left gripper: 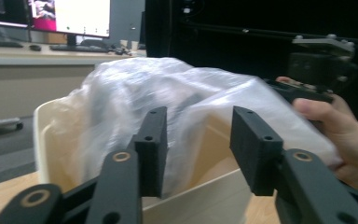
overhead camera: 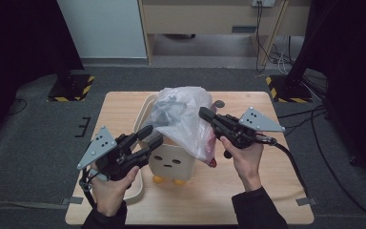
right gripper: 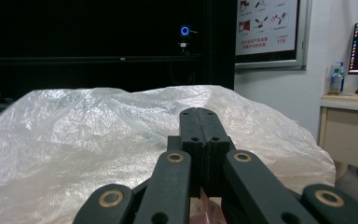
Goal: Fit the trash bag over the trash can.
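Note:
A cream bin [overhead camera: 171, 162] with a drawn face and orange feet stands in the middle of the wooden table [overhead camera: 119, 107]. A clear plastic bag [overhead camera: 186, 114] bulges out of it and drapes over its right side. At the bin's left rim my left gripper [overhead camera: 152, 135] is open. In the left gripper view the jaws of the left gripper [left gripper: 198, 140] stand apart in front of the bag [left gripper: 135, 88], above the bin wall [left gripper: 200, 200]. My right gripper [overhead camera: 203, 113] is shut on the bag's right upper side. Its jaws [right gripper: 200, 119] are pressed together against the film [right gripper: 74, 140].
The table sits on dark carpet, with stand bases marked in yellow-black tape [overhead camera: 71, 88] at the back corners. A wooden cabinet [overhead camera: 219, 19] and cables [overhead camera: 276, 52] lie beyond. The right hand [left gripper: 335, 135] shows past the bag in the left gripper view.

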Tool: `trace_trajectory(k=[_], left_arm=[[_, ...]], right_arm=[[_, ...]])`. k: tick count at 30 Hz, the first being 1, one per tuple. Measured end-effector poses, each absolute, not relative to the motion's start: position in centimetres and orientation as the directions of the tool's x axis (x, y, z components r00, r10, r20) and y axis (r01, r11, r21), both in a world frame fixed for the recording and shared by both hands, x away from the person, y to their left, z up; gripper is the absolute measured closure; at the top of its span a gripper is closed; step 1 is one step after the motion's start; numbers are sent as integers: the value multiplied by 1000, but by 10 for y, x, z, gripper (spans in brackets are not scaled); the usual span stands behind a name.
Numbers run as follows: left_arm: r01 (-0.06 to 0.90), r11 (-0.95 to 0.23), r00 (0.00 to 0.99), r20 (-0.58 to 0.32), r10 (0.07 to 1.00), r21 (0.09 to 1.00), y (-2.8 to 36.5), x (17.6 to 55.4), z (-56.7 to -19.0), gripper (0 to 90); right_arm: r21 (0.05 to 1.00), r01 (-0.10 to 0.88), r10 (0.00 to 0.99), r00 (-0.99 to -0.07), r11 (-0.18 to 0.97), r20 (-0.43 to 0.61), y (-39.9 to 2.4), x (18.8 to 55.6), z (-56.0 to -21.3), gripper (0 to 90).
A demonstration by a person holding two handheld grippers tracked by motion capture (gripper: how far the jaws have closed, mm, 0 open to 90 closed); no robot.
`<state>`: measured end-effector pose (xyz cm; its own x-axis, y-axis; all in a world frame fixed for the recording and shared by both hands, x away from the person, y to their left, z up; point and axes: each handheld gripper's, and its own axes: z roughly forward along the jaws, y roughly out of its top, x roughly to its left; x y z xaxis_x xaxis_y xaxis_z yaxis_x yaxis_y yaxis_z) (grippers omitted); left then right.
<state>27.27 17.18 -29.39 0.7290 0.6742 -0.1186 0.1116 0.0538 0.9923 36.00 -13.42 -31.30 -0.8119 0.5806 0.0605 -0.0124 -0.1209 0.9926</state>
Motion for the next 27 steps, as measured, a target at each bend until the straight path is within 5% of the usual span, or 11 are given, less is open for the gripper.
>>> trace_trajectory(k=[27], left_arm=[[14,55,715,-49,698,998,143,268,-273,372]], right_arm=[[999,-23,611,-792,-46,9,-127,360,-305,900]])
